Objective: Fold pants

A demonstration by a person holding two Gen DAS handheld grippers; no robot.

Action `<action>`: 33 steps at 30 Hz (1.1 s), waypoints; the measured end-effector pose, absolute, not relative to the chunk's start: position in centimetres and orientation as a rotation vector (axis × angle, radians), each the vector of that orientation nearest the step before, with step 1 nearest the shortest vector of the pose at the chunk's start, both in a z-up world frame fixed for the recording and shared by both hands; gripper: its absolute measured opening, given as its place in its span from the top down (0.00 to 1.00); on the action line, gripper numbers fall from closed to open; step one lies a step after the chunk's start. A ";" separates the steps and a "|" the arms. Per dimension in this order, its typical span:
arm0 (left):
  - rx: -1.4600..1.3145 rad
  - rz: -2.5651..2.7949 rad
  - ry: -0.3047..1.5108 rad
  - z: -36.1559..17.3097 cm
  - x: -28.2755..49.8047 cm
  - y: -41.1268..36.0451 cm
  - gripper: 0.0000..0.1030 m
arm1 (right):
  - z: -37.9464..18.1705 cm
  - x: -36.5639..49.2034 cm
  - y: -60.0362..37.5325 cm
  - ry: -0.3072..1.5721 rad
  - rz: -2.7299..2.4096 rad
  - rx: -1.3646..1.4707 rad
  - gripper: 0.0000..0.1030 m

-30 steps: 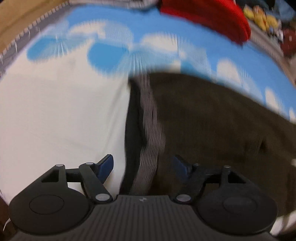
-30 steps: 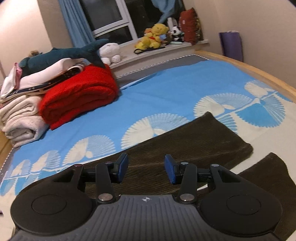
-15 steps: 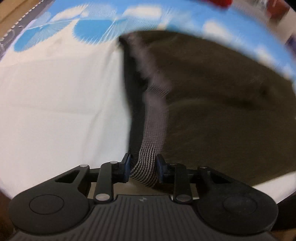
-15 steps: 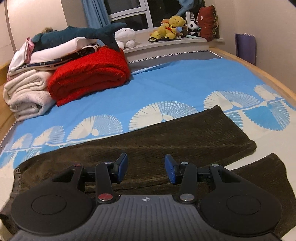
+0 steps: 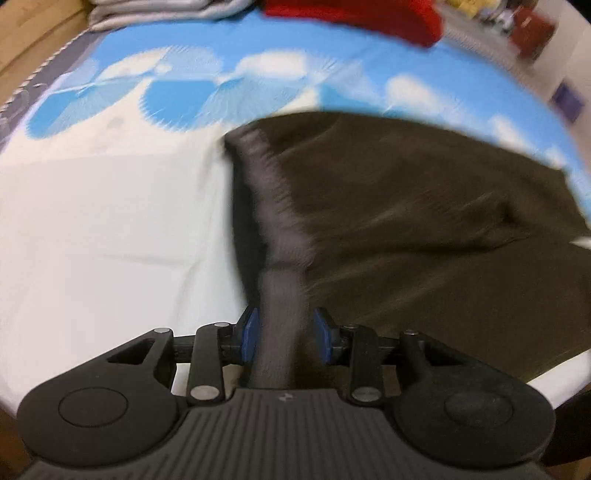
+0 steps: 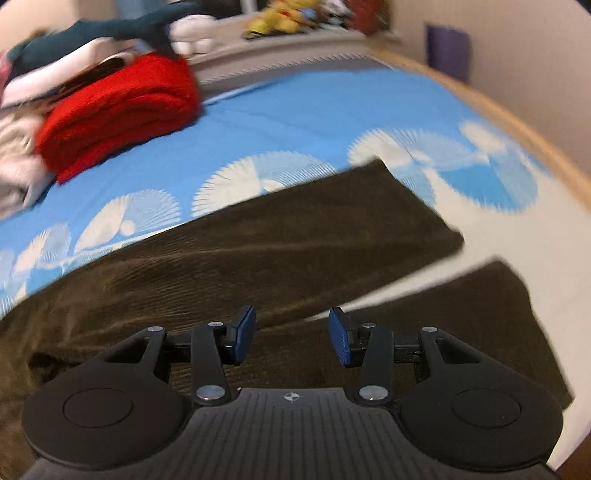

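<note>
Dark brown corduroy pants [image 5: 424,221] lie spread on the bed, legs running off to the right. Their grey striped waistband [image 5: 282,295] rises taut into my left gripper [image 5: 284,332], bunched between the blue pads. The jaws are opening slightly, but the band still fills the gap. In the right wrist view the two pant legs [image 6: 258,251] stretch away to the right and part near the hems. Low over the crotch, where the legs split, my right gripper [image 6: 291,336] stands open with nothing between its fingers.
The bed sheet [image 5: 110,240] is white near me and blue with white fans farther off. A folded red blanket [image 6: 118,107], pale towels [image 6: 14,166] and a plush shark [image 6: 122,33] sit at the back left. The bed's wooden edge [image 6: 517,122] curves along the right.
My left gripper closed from wide open onto the waistband and has drawn it up and along. My right gripper dipped lower toward the pant legs and stayed open.
</note>
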State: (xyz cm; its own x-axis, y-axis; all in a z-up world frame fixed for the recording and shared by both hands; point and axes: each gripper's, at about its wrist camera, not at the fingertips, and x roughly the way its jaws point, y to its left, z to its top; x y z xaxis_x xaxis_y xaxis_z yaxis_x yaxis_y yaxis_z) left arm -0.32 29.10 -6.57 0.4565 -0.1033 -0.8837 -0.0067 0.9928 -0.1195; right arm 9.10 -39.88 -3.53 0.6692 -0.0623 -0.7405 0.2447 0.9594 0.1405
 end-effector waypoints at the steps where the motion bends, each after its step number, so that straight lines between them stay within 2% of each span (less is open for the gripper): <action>1: -0.109 -0.094 1.096 -6.8 0.0 28.4 0.64 | -3.8 9.0 -40.3 0.830 -0.178 0.255 0.55; 3: -0.065 -0.137 1.160 -8.3 1.1 26.6 0.64 | -4.4 8.9 -40.6 0.850 -0.170 0.258 0.55; 5: 0.064 -0.117 1.340 -11.9 1.9 24.8 0.65 | -5.0 8.9 -40.4 0.873 -0.152 0.242 0.55; 6: 0.165 -0.118 1.366 -12.9 1.8 23.8 0.65 | -5.2 8.9 -40.3 0.882 -0.146 0.235 0.55; 7: 0.199 -0.128 1.346 -12.3 1.9 23.1 0.65 | -5.3 9.0 -40.1 0.885 -0.140 0.228 0.55; 12: -0.070 -0.091 1.116 -6.8 3.5 24.2 0.64 | -4.2 9.1 -39.6 0.844 -0.091 0.239 0.55; 15: -0.131 -0.048 1.017 -5.3 5.2 23.7 0.65 | -3.3 9.4 -39.3 0.805 -0.061 0.235 0.55; 17: -0.142 -0.022 0.966 -5.5 7.5 23.4 0.69 | -2.8 9.8 -38.9 0.777 -0.051 0.221 0.55; 19: -0.169 0.000 0.936 -5.5 8.9 22.6 0.82 | -2.4 10.3 -38.7 0.755 -0.052 0.213 0.56; 21: -0.204 0.029 0.914 -6.1 11.1 22.1 0.83 | -2.0 10.7 -38.6 0.733 -0.050 0.223 0.56; 22: -0.218 0.043 0.904 -6.3 12.0 21.6 0.82 | -1.9 10.9 -38.6 0.723 -0.047 0.229 0.58; 24: -0.250 0.081 0.875 -6.4 13.9 20.9 0.82 | -1.6 11.3 -38.6 0.700 -0.043 0.241 0.71; 25: -0.264 0.111 0.857 -6.3 14.8 21.2 0.82 | -1.4 11.5 -38.6 0.691 -0.040 0.251 0.71; 29: -0.269 0.194 0.832 -7.1 19.8 21.6 0.77 | -1.2 12.4 -38.4 0.683 -0.007 0.271 0.71; 33: -0.279 0.240 0.846 -8.8 23.3 22.8 0.53 | -1.6 13.1 -37.9 0.702 0.022 0.261 0.71</action>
